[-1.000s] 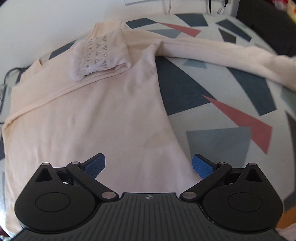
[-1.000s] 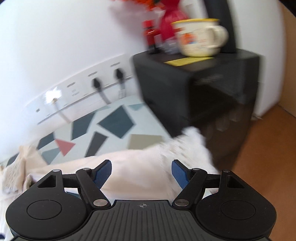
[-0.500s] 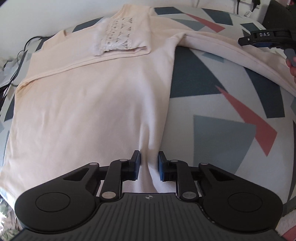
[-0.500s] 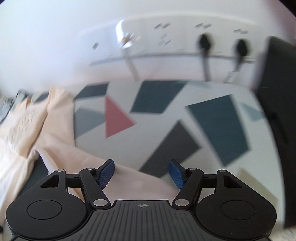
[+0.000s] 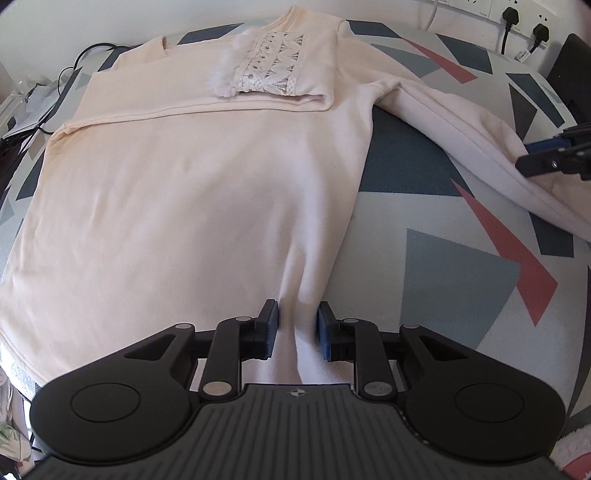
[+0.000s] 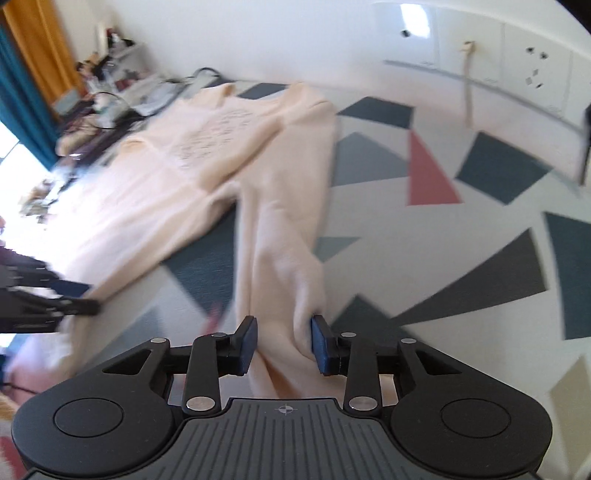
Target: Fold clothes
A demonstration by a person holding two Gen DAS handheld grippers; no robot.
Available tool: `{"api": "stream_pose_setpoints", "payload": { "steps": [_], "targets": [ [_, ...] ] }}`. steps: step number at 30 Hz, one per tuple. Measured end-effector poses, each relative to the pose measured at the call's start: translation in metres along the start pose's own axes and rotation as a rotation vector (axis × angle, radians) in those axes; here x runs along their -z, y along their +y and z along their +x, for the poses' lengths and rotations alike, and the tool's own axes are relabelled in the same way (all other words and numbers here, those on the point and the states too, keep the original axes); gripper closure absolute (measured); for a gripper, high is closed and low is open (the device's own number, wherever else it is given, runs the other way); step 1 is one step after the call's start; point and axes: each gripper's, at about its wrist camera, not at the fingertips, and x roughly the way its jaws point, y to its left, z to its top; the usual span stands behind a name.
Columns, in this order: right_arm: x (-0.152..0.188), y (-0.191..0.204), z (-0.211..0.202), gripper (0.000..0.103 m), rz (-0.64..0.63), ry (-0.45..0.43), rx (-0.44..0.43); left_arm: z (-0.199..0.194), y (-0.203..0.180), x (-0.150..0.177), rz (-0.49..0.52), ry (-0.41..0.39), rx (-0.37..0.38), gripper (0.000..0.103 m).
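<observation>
A cream long-sleeved top (image 5: 192, 177) lies spread on a cloth with a geometric print (image 5: 461, 280). One sleeve with a white lace cuff (image 5: 269, 70) is folded across its chest. My left gripper (image 5: 295, 332) is shut on the hem at the top's lower right corner, and the cloth bunches between the blue pads. The other sleeve (image 6: 284, 221) stretches out to the right, and my right gripper (image 6: 282, 343) is shut on it near the cuff end. That same right gripper (image 5: 554, 155) shows at the right edge of the left wrist view.
Wall sockets with black plugs (image 5: 524, 22) sit at the back right beside a dark cabinet (image 5: 572, 70). Cables and clutter (image 5: 33, 107) lie off the left edge. In the right wrist view, blurred clutter and curtains (image 6: 33, 74) fill the far left.
My left gripper went from open above the hem to shut on it. My right gripper swung round from the wall and cabinet toward the top and shut on the outstretched sleeve.
</observation>
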Motion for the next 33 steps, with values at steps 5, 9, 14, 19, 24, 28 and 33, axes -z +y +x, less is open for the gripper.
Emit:
{"api": "stream_pose_setpoints", "payload": {
  "steps": [5, 9, 14, 19, 24, 28, 33],
  "targets": [
    [-0.018, -0.009, 0.004, 0.050, 0.106, -0.079, 0.004, -0.001, 0.003, 0.000, -0.024, -0.007, 0.012, 0.078],
    [-0.032, -0.016, 0.007, 0.063, 0.191, -0.142, 0.008, -0.001, 0.002, 0.001, -0.026, -0.018, 0.014, 0.075],
    [-0.045, -0.004, 0.040, 0.086, 0.118, -0.099, 0.073, -0.001, 0.003, 0.003, -0.026, -0.030, 0.018, 0.074],
    [-0.043, 0.013, 0.061, 0.072, 0.034, -0.043, 0.056, -0.002, 0.002, 0.005, -0.029, -0.047, 0.017, 0.074],
    [-0.046, 0.023, 0.060, 0.098, -0.074, -0.017, 0.104, -0.003, 0.004, 0.006, -0.038, -0.061, 0.023, 0.074],
    [-0.058, 0.015, 0.058, 0.101, -0.093, -0.058, 0.256, -0.003, 0.003, 0.007, -0.042, -0.068, 0.022, 0.074],
    [-0.063, 0.000, 0.053, 0.103, -0.015, -0.203, 0.477, -0.003, 0.007, 0.006, -0.035, -0.060, 0.023, 0.074]
  ]
}}
